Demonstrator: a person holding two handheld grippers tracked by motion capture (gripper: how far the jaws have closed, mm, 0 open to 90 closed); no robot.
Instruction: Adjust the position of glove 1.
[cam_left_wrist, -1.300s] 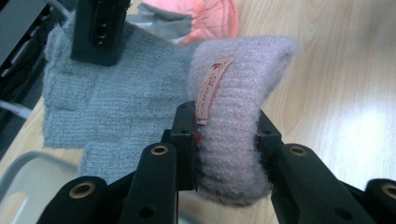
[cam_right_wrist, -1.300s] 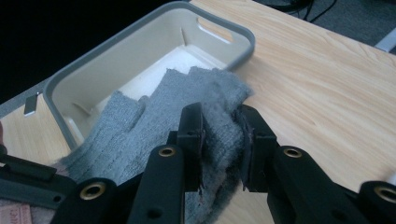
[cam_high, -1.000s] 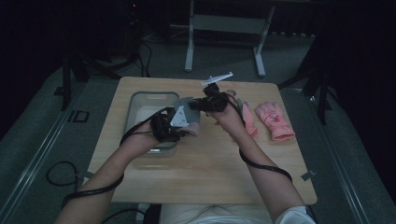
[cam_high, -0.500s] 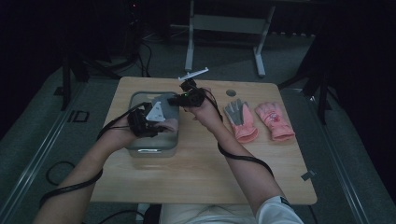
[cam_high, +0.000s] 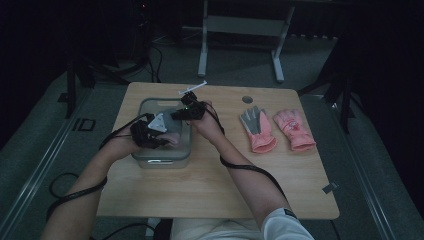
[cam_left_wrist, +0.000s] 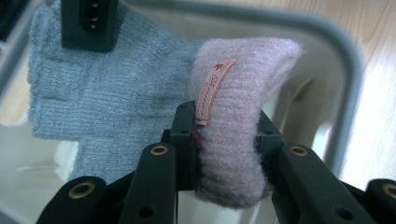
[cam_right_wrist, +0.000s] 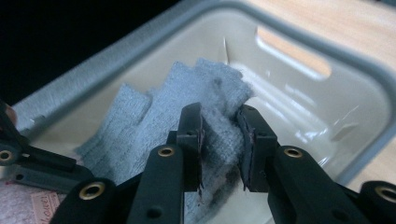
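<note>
A knitted glove with a grey hand part (cam_left_wrist: 107, 102) and a pink cuff (cam_left_wrist: 238, 116) hangs stretched between my two grippers inside the bin (cam_high: 160, 161). My left gripper (cam_left_wrist: 226, 135) is shut on the pink cuff, which bulges between its pads. My right gripper (cam_right_wrist: 222, 126) is shut on the grey finger end (cam_right_wrist: 154, 116). In the high view the left gripper (cam_high: 167, 137) is low over the bin's middle. The right gripper (cam_high: 182, 112) is over the bin's far right corner. The glove hangs above the bin's white floor (cam_right_wrist: 289, 107).
Two pink gloves (cam_high: 257, 130) (cam_high: 294, 129) lie flat on the wooden table (cam_high: 210, 185) to the right of the bin. A thin white object (cam_high: 192, 89) lies at the table's far edge behind the bin. A round hole (cam_high: 247, 99) sits in the tabletop.
Both hands have moved left and down with the glove between them, from over the table's middle to inside the bin. Both grips are unchanged.
</note>
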